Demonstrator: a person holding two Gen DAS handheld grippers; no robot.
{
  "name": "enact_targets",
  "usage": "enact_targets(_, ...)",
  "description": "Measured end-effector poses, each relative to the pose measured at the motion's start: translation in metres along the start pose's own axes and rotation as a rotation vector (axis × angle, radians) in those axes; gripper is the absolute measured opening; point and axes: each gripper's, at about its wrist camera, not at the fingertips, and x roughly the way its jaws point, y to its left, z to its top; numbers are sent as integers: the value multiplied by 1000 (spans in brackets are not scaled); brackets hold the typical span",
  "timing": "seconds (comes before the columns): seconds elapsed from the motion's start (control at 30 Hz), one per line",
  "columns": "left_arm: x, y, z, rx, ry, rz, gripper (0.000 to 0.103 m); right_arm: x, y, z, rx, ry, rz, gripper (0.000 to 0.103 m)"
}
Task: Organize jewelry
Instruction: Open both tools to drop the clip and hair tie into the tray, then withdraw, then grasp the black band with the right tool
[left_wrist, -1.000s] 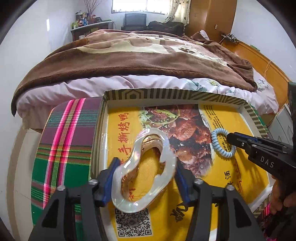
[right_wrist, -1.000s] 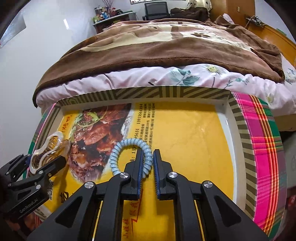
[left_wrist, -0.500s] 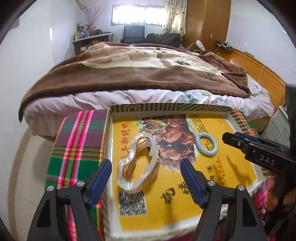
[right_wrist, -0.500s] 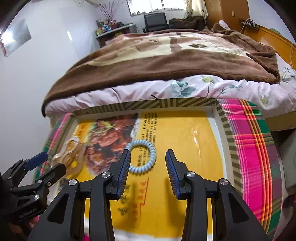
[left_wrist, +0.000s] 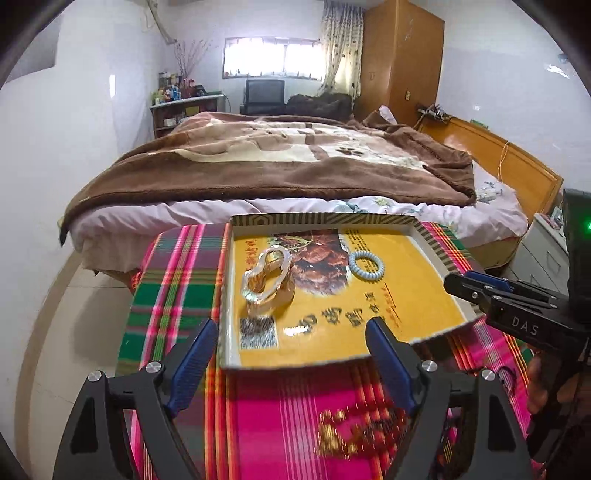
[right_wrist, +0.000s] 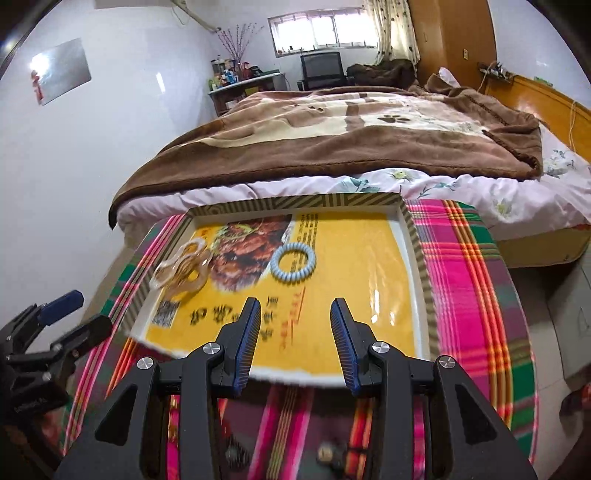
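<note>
A shallow box lid (left_wrist: 432, 243) (right_wrist: 413, 236) with a yellow printed bottom lies on a plaid cloth. In it rest a clear wavy hair clip (left_wrist: 266, 278) (right_wrist: 183, 269) at the left and a light blue coil hair tie (left_wrist: 366, 266) (right_wrist: 293, 263) in the middle. My left gripper (left_wrist: 291, 360) is open and empty, pulled back over the cloth near the lid's front edge. My right gripper (right_wrist: 293, 343) is open and empty, just behind the lid's front edge; it also shows in the left wrist view (left_wrist: 476, 284). The left gripper shows at the left of the right wrist view (right_wrist: 70, 314).
The plaid cloth (left_wrist: 170, 295) (right_wrist: 469, 280) covers a round table. A blurred gold item (left_wrist: 354, 428) lies on the cloth close under my left gripper. A bed with a brown blanket (left_wrist: 280, 162) (right_wrist: 351, 136) stands right behind the table. Tiled floor lies to the left.
Both grippers let go and opened, then drew back and up from the lid. The hair clip and the coil hair tie stay lying in the lid.
</note>
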Motion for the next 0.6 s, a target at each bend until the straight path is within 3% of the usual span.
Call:
enact_targets(0.3,-43,11,-48,-34,-16,-10,82,-36,0,-54,-51,5,17,40)
enact_targets(0.6,-60,22,-87,-82,-11,-29,82,-40,8,-103,-171,58,16,40)
